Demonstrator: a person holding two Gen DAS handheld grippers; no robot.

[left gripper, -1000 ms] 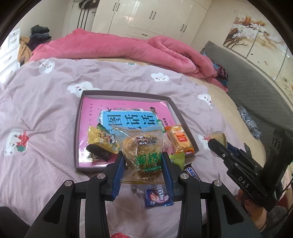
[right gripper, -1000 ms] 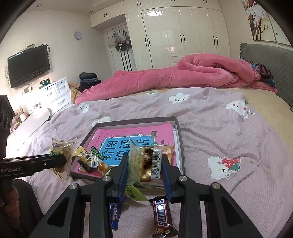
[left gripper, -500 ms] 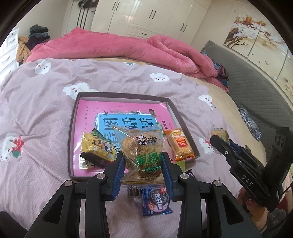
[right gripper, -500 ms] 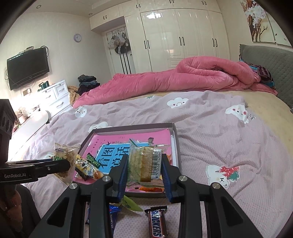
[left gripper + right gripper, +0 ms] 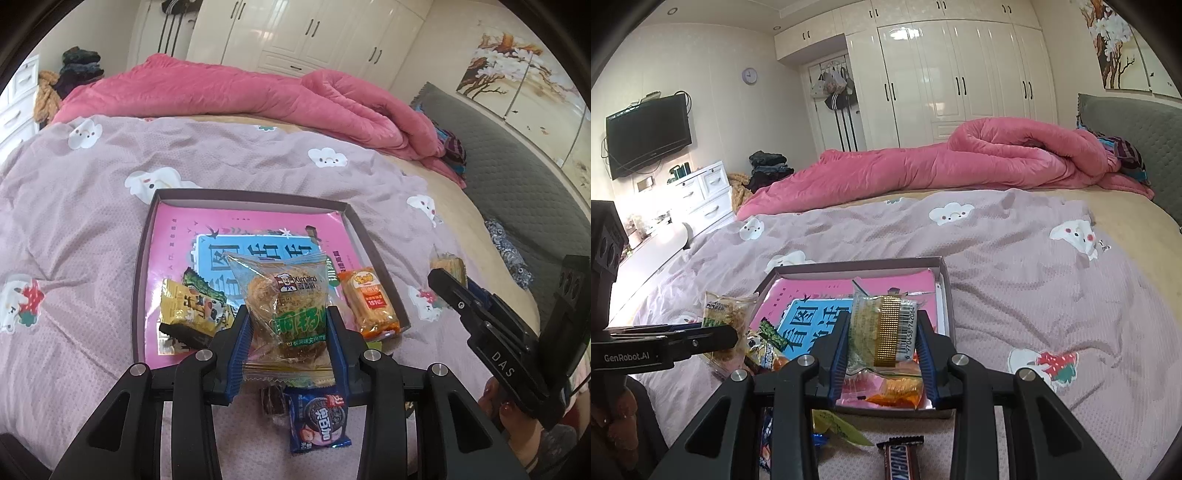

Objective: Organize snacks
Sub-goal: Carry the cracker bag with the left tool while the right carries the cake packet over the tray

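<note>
My left gripper (image 5: 290,325) is shut on a clear-wrapped pastry with a green label (image 5: 286,295), held just above the near edge of a dark-rimmed tray (image 5: 251,195) with a pink lining. In the tray lie a yellow packet (image 5: 184,310), a black bar (image 5: 183,334) and an orange packet (image 5: 371,302). My right gripper (image 5: 882,339) is shut on a clear packet with a gold strip and barcode (image 5: 882,328), over the tray's (image 5: 942,291) near right corner. From the right wrist view the left gripper (image 5: 727,338) shows at the left with its pastry (image 5: 726,314).
On the lilac bedspread before the tray lie a blue cookie packet (image 5: 319,421), a small brown packet (image 5: 272,400), a Snickers bar (image 5: 901,459) and a green wrapper (image 5: 842,430). A pink duvet (image 5: 960,162) is heaped at the far side. A grey headboard (image 5: 1134,125) stands at the right.
Both grippers have eased forward toward the tray, each still holding its packet. The loose snacks on the bedspread have slid lower in both views.
</note>
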